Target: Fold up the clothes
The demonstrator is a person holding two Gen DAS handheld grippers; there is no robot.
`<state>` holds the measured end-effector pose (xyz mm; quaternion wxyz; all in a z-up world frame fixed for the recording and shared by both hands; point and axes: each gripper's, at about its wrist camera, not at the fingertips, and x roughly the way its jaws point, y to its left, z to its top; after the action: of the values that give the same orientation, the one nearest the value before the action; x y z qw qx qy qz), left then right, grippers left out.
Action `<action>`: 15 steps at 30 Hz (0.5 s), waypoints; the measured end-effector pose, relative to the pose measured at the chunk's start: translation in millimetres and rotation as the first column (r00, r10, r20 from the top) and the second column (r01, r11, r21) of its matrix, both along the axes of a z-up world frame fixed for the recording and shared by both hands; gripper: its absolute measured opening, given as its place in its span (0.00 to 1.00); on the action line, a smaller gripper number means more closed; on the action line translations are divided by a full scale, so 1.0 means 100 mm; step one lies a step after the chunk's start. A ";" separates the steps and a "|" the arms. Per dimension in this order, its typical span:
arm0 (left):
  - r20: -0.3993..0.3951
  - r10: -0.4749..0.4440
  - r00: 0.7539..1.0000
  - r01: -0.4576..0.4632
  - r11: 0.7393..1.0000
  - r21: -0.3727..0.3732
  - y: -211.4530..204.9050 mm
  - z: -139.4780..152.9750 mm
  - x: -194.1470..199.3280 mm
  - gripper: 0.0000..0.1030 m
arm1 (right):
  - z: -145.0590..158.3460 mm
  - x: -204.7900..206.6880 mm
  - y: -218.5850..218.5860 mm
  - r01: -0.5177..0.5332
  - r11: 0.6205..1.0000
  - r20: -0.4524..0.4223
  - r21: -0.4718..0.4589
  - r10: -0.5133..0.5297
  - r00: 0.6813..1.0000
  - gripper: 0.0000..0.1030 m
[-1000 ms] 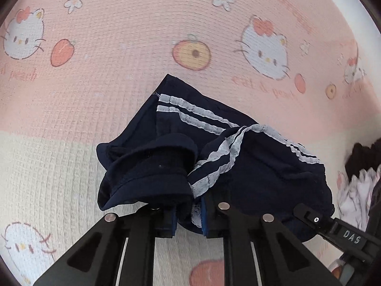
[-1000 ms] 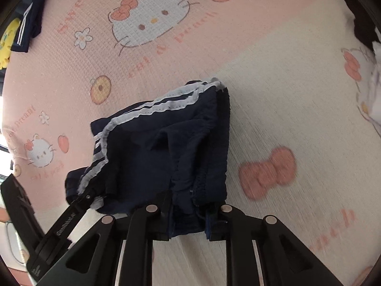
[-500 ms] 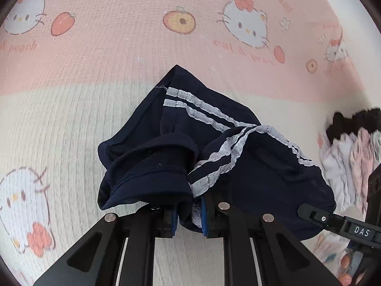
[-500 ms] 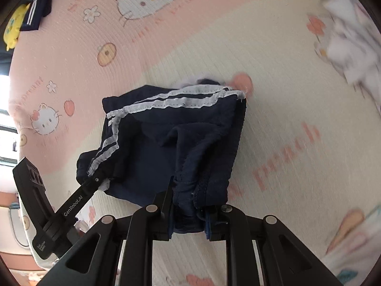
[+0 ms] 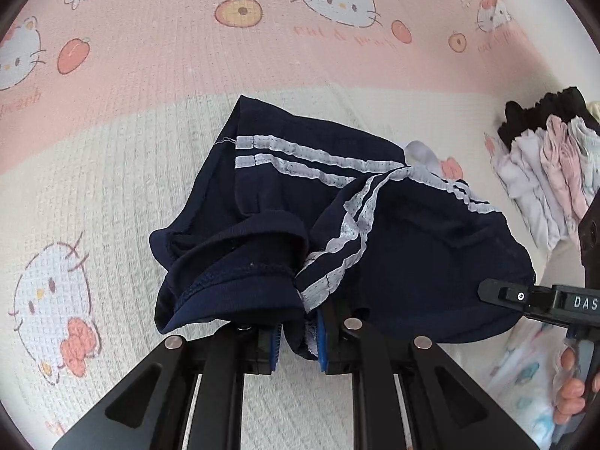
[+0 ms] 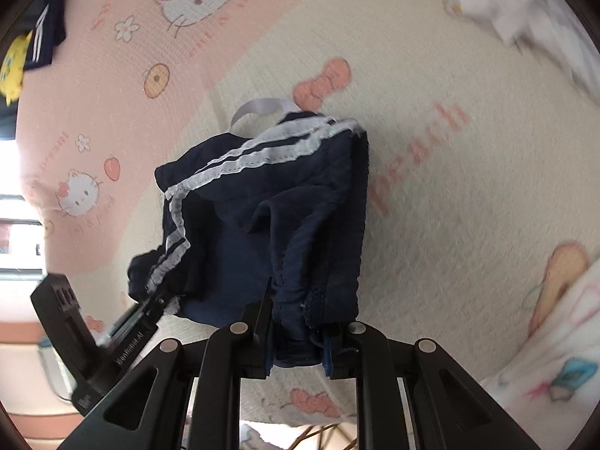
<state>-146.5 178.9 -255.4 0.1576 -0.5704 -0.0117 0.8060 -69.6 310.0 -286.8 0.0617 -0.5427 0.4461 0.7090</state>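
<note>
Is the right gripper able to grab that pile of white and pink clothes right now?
Probably not yet. The right gripper is shut on the navy shorts, so its jaws are full. The pile of white and pink clothes lies apart on the blanket; it would have to let go first.

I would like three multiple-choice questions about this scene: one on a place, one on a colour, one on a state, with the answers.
1. Where is the pile of folded clothes in the left wrist view?
A. at the right edge
B. at the bottom left
C. under the shorts

2. What colour are the shorts?
A. red with black stripes
B. navy with white stripes
C. plain yellow

3. How is the left hand-held gripper?
A. wide open, empty
B. shut on the shorts
C. shut on the blanket

Answers: 1 A, the pile lies on the blanket at the right edge. 2 B, dark blue cloth with paired white stripes. 3 B, navy fabric is pinched between its pads; the right hand-held gripper grips the shorts too.
</note>
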 end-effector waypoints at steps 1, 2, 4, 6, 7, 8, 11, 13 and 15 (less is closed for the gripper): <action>-0.001 0.001 1.000 -0.001 1.000 0.002 -0.01 0.00 0.02 0.12 | -0.02 0.02 0.01 0.007 1.000 -0.001 -0.010 -0.007 1.000 0.16; -0.001 0.001 1.000 -0.001 1.000 0.005 -0.01 0.00 0.05 0.13 | -0.05 0.01 0.03 0.008 1.000 -0.001 -0.017 -0.008 1.000 0.16; 0.017 0.012 1.000 -0.013 1.000 0.014 -0.09 -0.02 0.13 0.13 | -0.08 0.00 0.04 0.005 1.000 -0.002 -0.030 -0.005 1.000 0.16; 0.027 0.022 0.999 -0.023 1.000 0.019 -0.11 -0.05 0.17 0.13 | -0.09 -0.01 0.03 0.001 0.999 -0.001 -0.034 -0.001 1.000 0.16; 0.032 0.028 0.999 -0.029 0.999 0.023 -0.12 -0.06 0.19 0.13 | -0.10 -0.03 0.02 -0.004 1.000 0.005 -0.030 0.004 1.000 0.16; 0.039 0.033 0.999 -0.034 0.999 0.027 -0.13 -0.06 0.20 0.13 | -0.11 -0.04 0.00 -0.009 1.000 0.010 -0.026 0.009 1.000 0.16; 0.042 0.036 0.998 -0.037 0.999 0.032 -0.13 -0.05 0.23 0.13 | -0.17 -0.05 0.01 -0.010 0.999 0.033 -0.037 0.011 0.999 0.16; 0.041 0.028 0.999 -0.030 0.999 0.032 -0.12 -0.03 0.26 0.13 | -0.20 -0.05 0.04 -0.003 0.999 0.042 -0.048 0.005 0.999 0.16; 0.040 0.022 0.999 -0.024 0.999 0.042 -0.12 0.00 0.30 0.13 | -0.21 -0.05 0.06 -0.001 0.999 0.047 -0.051 0.003 0.999 0.16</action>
<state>-116.8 166.6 -255.2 0.1602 -0.5827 -0.0384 0.7958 -74.8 316.2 -307.5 0.0574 -0.5610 0.4619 0.6846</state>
